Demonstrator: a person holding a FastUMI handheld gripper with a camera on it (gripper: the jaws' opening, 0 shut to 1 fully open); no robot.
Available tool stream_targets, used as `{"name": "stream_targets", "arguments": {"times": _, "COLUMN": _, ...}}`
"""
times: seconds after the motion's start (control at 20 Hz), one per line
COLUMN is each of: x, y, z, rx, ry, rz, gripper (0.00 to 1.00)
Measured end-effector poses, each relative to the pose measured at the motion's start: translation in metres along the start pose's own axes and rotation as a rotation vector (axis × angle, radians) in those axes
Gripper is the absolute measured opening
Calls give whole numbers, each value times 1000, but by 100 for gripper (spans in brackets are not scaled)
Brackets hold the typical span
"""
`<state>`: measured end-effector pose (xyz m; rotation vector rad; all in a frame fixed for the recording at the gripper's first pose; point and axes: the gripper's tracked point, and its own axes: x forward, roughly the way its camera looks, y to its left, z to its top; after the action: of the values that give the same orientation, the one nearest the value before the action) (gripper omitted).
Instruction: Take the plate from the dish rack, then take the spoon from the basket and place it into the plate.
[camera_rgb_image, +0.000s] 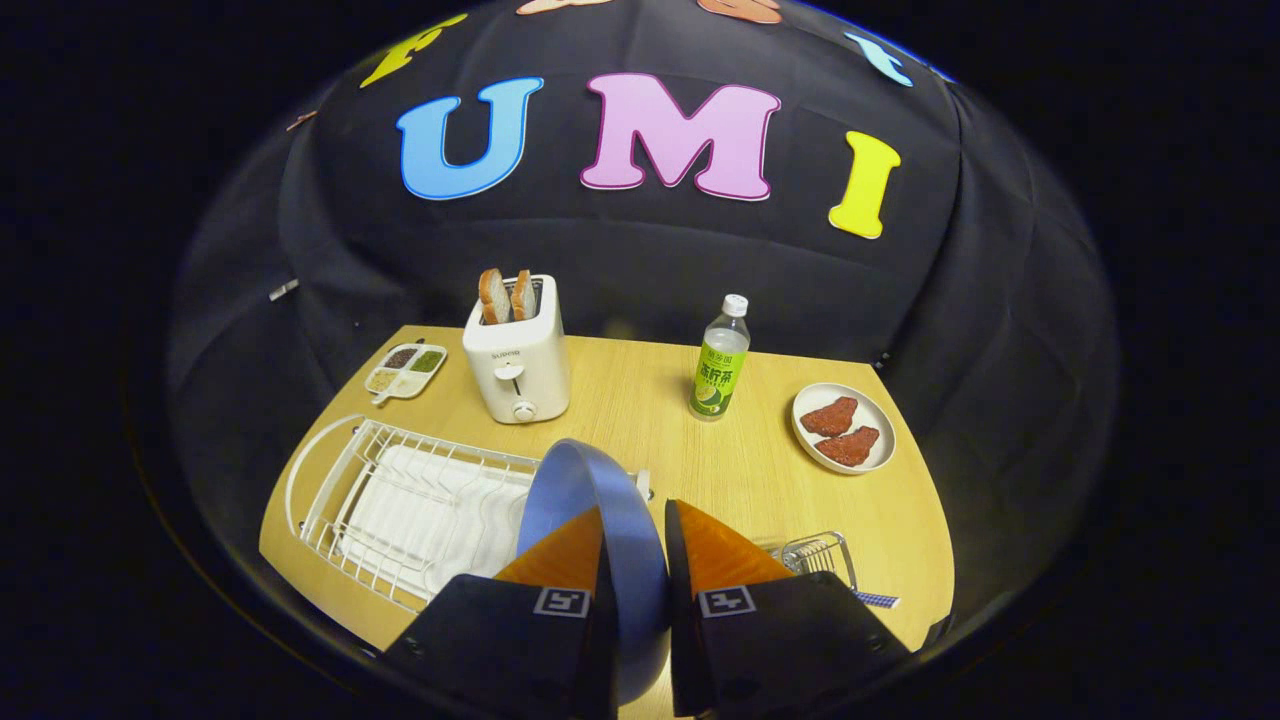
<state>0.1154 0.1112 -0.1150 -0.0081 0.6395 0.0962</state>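
Holding the blue plate (600, 500) on edge, our gripper (633, 530) has its two fingers closed onto the rim, one finger on each face, so the jaws stand only as far apart as the plate is thick. We see the plate upright, raised over the wooden counter (640, 400), its curved rim arching up just ahead of the fingertips and its lower part dropping down between the fingers.

Left of the fingers we have the white wire dish rack (400, 500) on the counter, with a white tray under its wires; we see no dish in its slots. The plate overlaps the rack's right end from our angle; we cannot tell if it touches the wires.

Right of the fingers, close behind the right one, sits a small wire basket (820, 555). A checked blue-and-white handle end (880, 599) pokes out beside it; we take it for the spoon but it's too hidden to be sure.

Beyond the plate: a white toaster (517, 360) with two bread slices (507, 296) standing in its slots, a divided condiment dish (405, 370) left of it, a green-labelled bottle (720, 360) with a white cap, and further right a white plate (845, 428) bearing two reddish meat pieces (838, 431).
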Motion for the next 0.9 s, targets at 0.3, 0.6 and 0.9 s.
{"name": "stream_targets", "arguments": {"times": 0.3, "x": -63, "y": -54, "z": -31, "rx": 105, "ry": 11, "rz": 68, "gripper": 24}}
{"name": "stream_targets", "arguments": {"times": 0.6, "x": -92, "y": -105, "z": -109, "rx": 205, "ry": 154, "rz": 131, "gripper": 24}}
{"name": "stream_targets", "arguments": {"times": 0.9, "x": -86, "y": -146, "z": -173, "rx": 236, "ry": 236, "rz": 196, "gripper": 25}}
